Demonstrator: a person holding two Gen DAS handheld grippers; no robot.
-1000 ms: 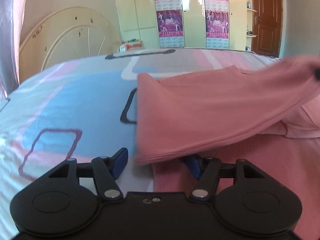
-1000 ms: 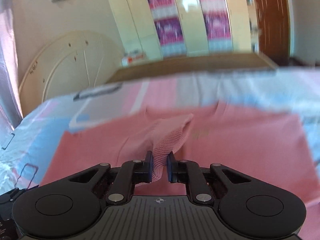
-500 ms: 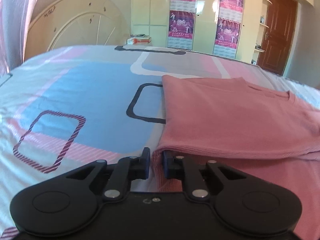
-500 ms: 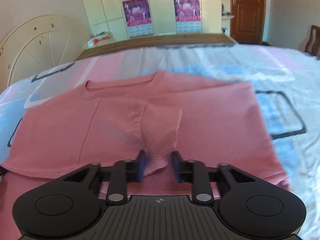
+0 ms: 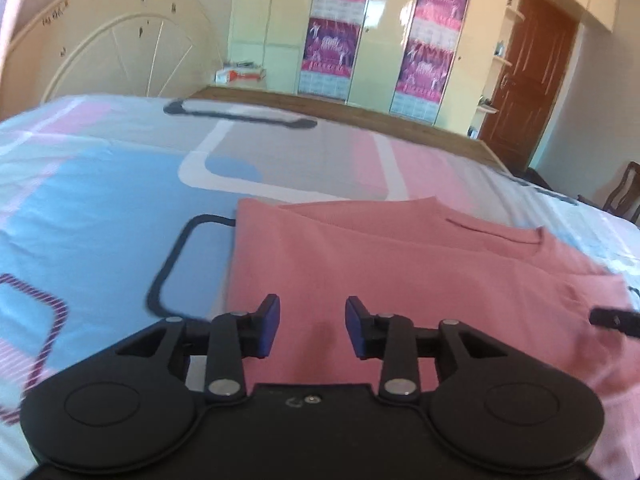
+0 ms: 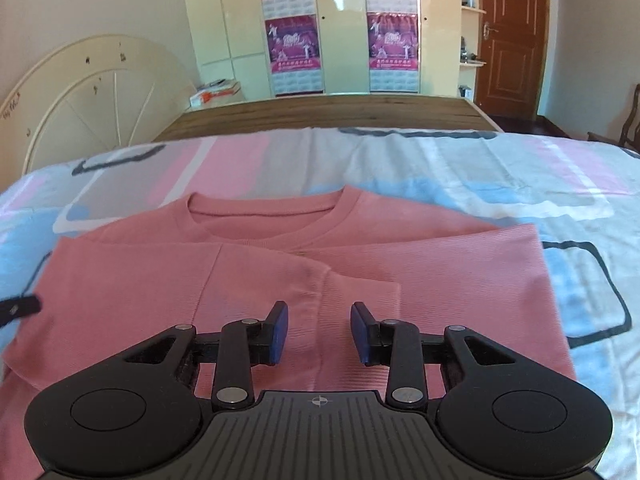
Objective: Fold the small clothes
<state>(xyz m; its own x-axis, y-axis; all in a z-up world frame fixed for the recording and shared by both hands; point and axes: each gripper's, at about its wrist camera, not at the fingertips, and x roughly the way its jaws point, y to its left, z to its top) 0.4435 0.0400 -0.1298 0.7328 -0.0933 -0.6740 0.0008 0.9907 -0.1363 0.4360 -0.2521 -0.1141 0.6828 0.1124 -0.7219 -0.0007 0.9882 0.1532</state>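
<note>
Pink shirt [image 6: 248, 280] bears no readable label; poster [image 6: 294, 42] text illegible.

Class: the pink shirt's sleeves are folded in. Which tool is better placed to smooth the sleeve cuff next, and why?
The right tool, probably: it is open with the sleeve cuff of the pink shirt directly ahead. The left tool faces the shirt's side edge.

I see one pink top [image 6: 256, 280] lying flat on my bed [image 6: 500, 184]. It is soft and has tiny ribs in the cloth. Its round neck hole [image 6: 268, 216] points to the far edge of the bed, by the wooden end. Both sides are folded in over the middle. The sleeves lie on top and meet near the middle. The bottom part comes toward the near edge.
</note>
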